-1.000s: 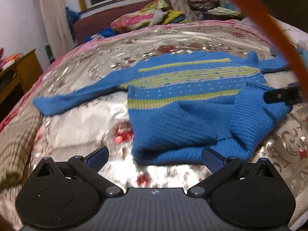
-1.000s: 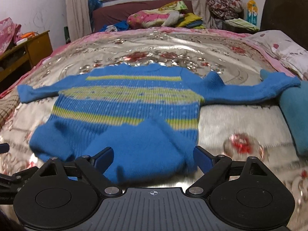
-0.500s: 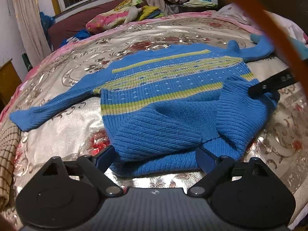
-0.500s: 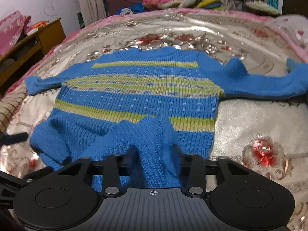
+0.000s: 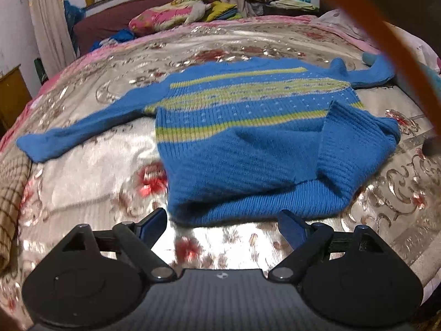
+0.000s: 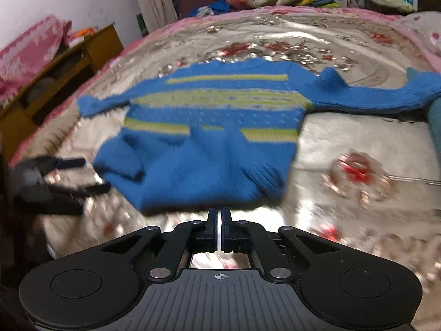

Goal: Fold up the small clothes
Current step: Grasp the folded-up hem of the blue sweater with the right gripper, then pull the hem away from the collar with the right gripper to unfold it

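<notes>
A blue knit sweater (image 5: 248,149) with yellow-green stripes lies on the bed with both sleeves stretched outward. Its lower part is rumpled, and a fold stands up at its right side (image 5: 355,149). My left gripper (image 5: 222,222) is open just in front of the hem, with nothing between its fingers. The right wrist view shows the sweater (image 6: 209,143) blurred. There my right gripper (image 6: 219,215) is shut just short of the sweater's near edge, with no cloth between its pads. The left gripper (image 6: 80,175) shows open at the left, beside the sweater's corner.
The shiny floral bedspread (image 5: 91,182) covers the whole bed. Pillows and bedding (image 5: 176,13) are piled at the headboard. A wooden cabinet (image 6: 63,66) stands left of the bed, and a teal cloth (image 6: 435,127) lies by the right sleeve. An orange cable (image 5: 391,41) crosses the left view.
My right gripper has shut completely and drawn back from the sweater's folded hem, which has slipped out of its jaws. The left gripper stayed open at the hem.
</notes>
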`<state>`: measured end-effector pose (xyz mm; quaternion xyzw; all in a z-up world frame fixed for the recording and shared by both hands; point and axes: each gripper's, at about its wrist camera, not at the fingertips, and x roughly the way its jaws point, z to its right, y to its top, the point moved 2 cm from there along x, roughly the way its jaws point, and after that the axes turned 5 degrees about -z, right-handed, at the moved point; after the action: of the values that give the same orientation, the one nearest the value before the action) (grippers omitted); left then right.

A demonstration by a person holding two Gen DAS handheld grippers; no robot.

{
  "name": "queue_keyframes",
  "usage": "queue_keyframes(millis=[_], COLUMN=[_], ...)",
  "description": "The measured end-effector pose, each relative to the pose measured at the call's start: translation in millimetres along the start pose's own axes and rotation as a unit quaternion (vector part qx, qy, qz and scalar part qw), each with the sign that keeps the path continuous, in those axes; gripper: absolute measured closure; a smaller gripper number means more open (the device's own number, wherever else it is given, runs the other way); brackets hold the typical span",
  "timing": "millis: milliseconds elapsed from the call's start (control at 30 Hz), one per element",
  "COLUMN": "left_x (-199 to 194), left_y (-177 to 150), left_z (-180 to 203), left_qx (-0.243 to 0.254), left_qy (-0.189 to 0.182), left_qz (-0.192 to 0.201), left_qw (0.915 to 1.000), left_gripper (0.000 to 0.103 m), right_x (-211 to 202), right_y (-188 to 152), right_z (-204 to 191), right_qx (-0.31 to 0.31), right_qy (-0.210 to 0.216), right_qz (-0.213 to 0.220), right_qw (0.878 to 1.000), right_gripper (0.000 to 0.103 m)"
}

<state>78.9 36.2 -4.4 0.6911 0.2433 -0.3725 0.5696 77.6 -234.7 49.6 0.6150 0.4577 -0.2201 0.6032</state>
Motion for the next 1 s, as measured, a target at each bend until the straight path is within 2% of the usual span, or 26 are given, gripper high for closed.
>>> queue_keyframes(millis=[33, 133, 167, 200, 267, 300, 367, 433, 500, 533, 567, 600, 733, 833, 933, 1000], left_x=[0, -4, -5, -5, -3, -3, -1, 0, -1, -2, -4, -5, -9, -16, -22, -24], left_y=[-1, 1, 2, 3, 5, 5, 5, 4, 3, 2, 1, 1, -2, -6, -12, -16], left_z=[0, 1, 2, 2, 1, 1, -2, -3, -4, -5, -5, -5, -5, -4, -3, -2], left_qx=[-0.005, -0.01, -0.008, -0.004, 0.0, -0.001, -0.006, -0.011, -0.016, -0.018, -0.021, -0.024, -0.03, -0.036, -0.035, -0.031], left_qy=[-0.002, -0.006, -0.005, -0.003, 0.001, 0.001, -0.001, -0.001, -0.001, -0.002, -0.003, -0.005, -0.009, -0.018, -0.021, -0.018], left_qz=[-0.002, 0.005, 0.009, 0.009, 0.007, 0.006, 0.002, -0.002, -0.003, -0.002, -0.002, -0.002, -0.002, 0.001, -0.001, -0.002], left_qw=[1.0, 0.9999, 0.9999, 0.9999, 1.0, 1.0, 1.0, 0.9999, 0.9999, 0.9998, 0.9998, 0.9997, 0.9995, 0.9992, 0.9992, 0.9994], left_gripper=[0.01, 0.01, 0.009, 0.009, 0.009, 0.009, 0.008, 0.008, 0.008, 0.008, 0.008, 0.008, 0.008, 0.008, 0.008, 0.008], right_x=[0, 9, 15, 21, 37, 46, 64, 79, 91, 93, 89, 83, 40, 0, -26, -29], right_y=[2, 22, 30, 37, 50, 55, 62, 66, 67, 66, 64, 62, 44, 21, -7, -22], right_z=[2, 9, 9, 8, 5, 2, -2, 0, 6, 10, 14, 16, 19, 19, 15, 10], right_qx=[-0.003, 0.008, 0.006, 0.001, -0.018, -0.032, -0.051, -0.047, -0.024, -0.007, 0.01, 0.018, 0.014, -0.011, -0.067, -0.107], right_qy=[-0.007, -0.015, -0.016, -0.019, -0.018, -0.019, -0.032, -0.026, -0.005, 0.011, 0.027, 0.038, 0.074, 0.096, 0.083, 0.061], right_qz=[0.002, 0.024, 0.032, 0.037, 0.034, 0.032, 0.022, 0.008, -0.012, -0.02, -0.022, -0.021, -0.006, 0.0, -0.005, -0.04], right_qw=[1.0, 1.0, 0.999, 0.999, 0.999, 0.999, 0.998, 0.999, 1.0, 1.0, 0.999, 0.999, 0.997, 0.995, 0.994, 0.992], right_gripper=[0.094, 0.09, 0.085, 0.074, 0.059, 0.057, 0.057, 0.057, 0.068, 0.082, 0.088, 0.091, 0.094, 0.094, 0.094, 0.094])
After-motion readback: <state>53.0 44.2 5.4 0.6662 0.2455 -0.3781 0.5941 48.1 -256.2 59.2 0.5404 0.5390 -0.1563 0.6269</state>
